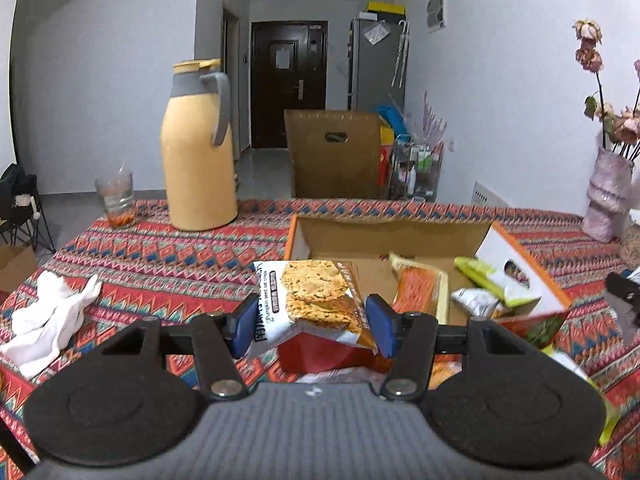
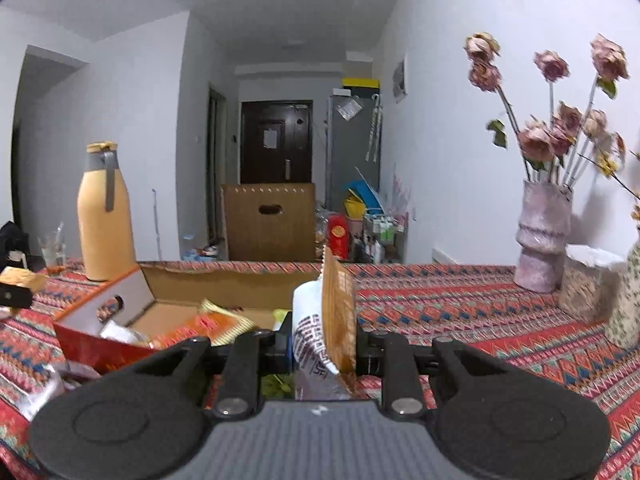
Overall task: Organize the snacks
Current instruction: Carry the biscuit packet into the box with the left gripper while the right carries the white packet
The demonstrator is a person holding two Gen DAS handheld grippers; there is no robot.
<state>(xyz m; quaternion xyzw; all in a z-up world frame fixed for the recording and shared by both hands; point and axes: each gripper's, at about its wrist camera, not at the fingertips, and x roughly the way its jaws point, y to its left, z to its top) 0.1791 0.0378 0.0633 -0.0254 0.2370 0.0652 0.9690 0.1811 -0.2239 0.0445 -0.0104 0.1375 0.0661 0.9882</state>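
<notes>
Home: fridge [image 1: 378, 64], clothed table [image 1: 160, 256]

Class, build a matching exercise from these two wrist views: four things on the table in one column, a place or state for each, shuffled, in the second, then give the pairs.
Things
1. cracker packet
2. thermos jug
3. orange snack pack
4. white cloth

Places or states
A. lying inside the open cardboard box
B. crumpled on the tablecloth, at the left
C. clamped in the left gripper
D. standing upright beside a glass

Pairs: 1-C, 2-D, 3-A, 4-B

Yellow jug [image 1: 199, 148]; glass [image 1: 116, 197]; vase [image 2: 542, 236]
</notes>
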